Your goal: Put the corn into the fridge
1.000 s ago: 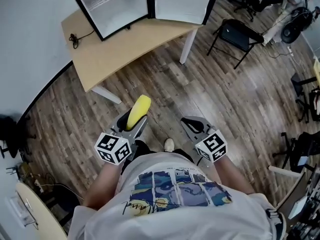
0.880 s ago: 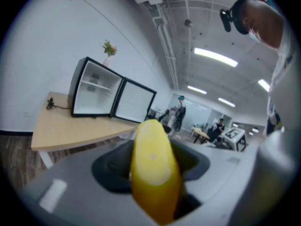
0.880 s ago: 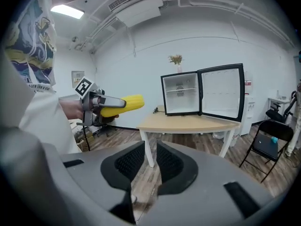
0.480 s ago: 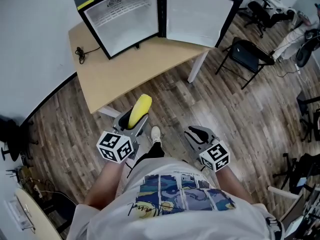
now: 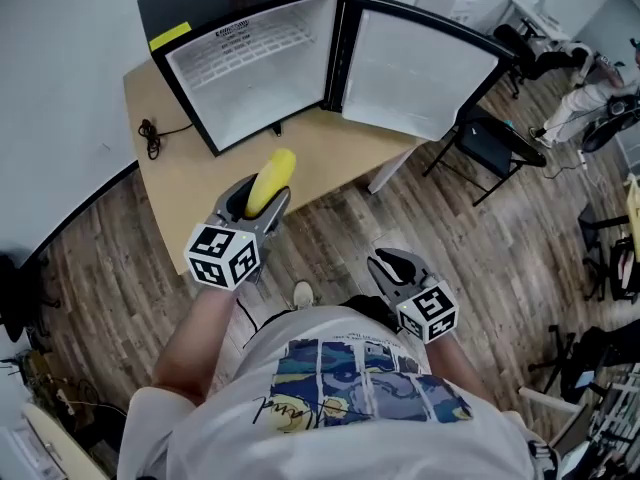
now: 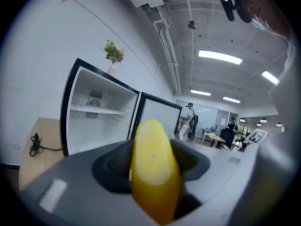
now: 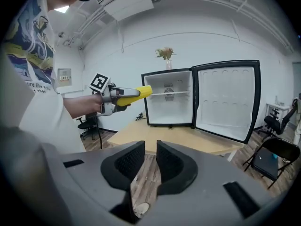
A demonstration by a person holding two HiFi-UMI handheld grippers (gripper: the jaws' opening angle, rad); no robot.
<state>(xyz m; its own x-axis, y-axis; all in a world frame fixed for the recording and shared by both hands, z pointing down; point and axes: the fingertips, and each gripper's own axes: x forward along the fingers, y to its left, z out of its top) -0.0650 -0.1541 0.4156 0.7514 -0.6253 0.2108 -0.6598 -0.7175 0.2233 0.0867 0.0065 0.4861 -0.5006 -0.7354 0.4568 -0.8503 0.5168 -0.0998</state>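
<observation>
Open-plan office or lab space: fridge [image 5: 250, 58] on a desk [image 5: 190, 188], folding chair [image 5: 490, 143], swivel chairs [image 5: 530, 53], plank floor [image 5: 470, 238], exposed ceiling pipes [image 6: 167, 36], strip lights [image 6: 220, 57].

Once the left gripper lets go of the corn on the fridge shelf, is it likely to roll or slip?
It will probably roll: the corn looks round and tapered, so lay it carefully on the shelf. It seems stiff, jutting unsupported past the left gripper without sagging. Its surface looks smooth, so it may slip in a loose grip.
</observation>
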